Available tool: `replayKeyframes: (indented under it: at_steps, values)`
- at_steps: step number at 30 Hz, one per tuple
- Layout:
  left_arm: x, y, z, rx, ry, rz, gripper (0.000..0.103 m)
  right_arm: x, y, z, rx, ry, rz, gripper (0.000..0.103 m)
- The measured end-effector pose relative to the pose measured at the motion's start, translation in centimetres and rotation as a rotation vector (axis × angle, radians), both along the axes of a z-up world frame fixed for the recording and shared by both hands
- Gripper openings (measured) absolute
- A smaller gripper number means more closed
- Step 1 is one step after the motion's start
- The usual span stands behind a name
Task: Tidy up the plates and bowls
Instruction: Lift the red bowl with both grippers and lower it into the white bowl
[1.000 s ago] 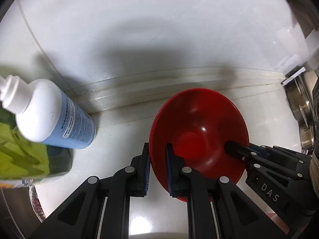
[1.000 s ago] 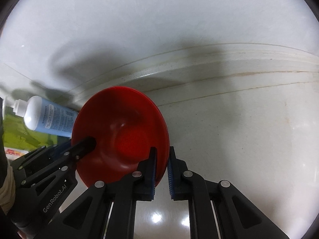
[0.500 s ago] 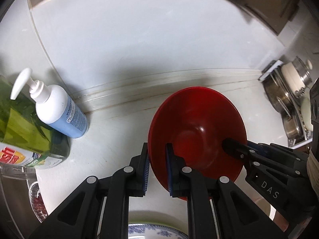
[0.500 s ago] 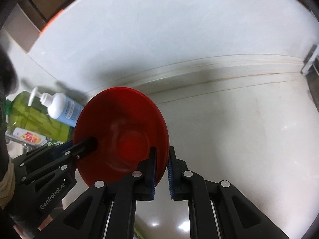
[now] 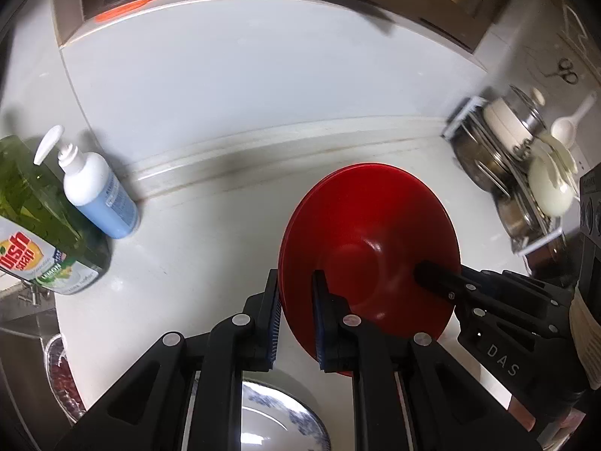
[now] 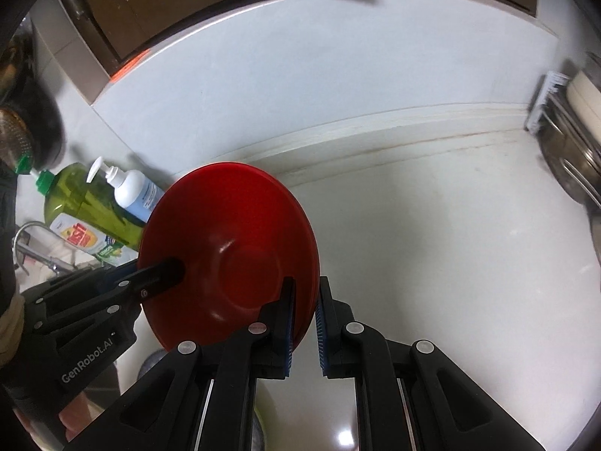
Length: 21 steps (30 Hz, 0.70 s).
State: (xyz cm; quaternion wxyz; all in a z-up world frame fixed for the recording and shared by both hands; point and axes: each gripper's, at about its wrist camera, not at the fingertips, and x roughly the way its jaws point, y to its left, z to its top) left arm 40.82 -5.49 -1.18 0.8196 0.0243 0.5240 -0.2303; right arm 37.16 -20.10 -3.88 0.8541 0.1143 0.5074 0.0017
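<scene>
Red bowl (image 5: 370, 240) btwn both tools' pads

bowl (image 5: 370, 240): red | plate (image 5: 280, 419): white (blue pattern) | soap bottle (image 5: 35, 218): green

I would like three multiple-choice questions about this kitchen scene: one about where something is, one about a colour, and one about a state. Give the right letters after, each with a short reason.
1. Where does the white pump bottle stand?
A. inside the red bowl
B. on the counter by the back wall, next to the green dish soap bottle
C. on the pot rack

2. What colour is the bowl held by the grippers?
A. red
B. white
C. green

3. How is the bowl held?
A. by the left gripper only
B. it lies free on the counter
C. left gripper and right gripper each clamp its rim

Answers: 1 B, it stands beside the green dish soap bottle near the wall. 2 A, its whole surface is red. 3 C, each gripper has the rim between its pads, on opposite sides.
</scene>
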Motion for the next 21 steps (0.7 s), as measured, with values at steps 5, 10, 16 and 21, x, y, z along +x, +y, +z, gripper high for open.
replayKeyframes:
  at_steps: [5, 10, 16, 21]
  values:
    - [-2.6, -1.4, 0.2, 0.001, -0.012, -0.035, 0.015, -2.8, -0.4, 0.5, -0.016, -0.020, -0.028, 0.012]
    - [-4.6, -3.7, 0.5, 0.001, -0.022, -0.071, 0.016, -5.3, -1.5, 1.2, -0.017, -0.031, -0.051, 0.012]
    - [-7.1, -5.3, 0.6, -0.005, -0.020, -0.129, 0.016, -8.3, -2.6, 1.7, -0.027, -0.034, -0.081, 0.012]
    - [-9.0, -6.8, 0.4, -0.005, -0.011, -0.184, 0.016, -11.0, -4.0, 1.6, -0.030, -0.034, -0.113, 0.012]
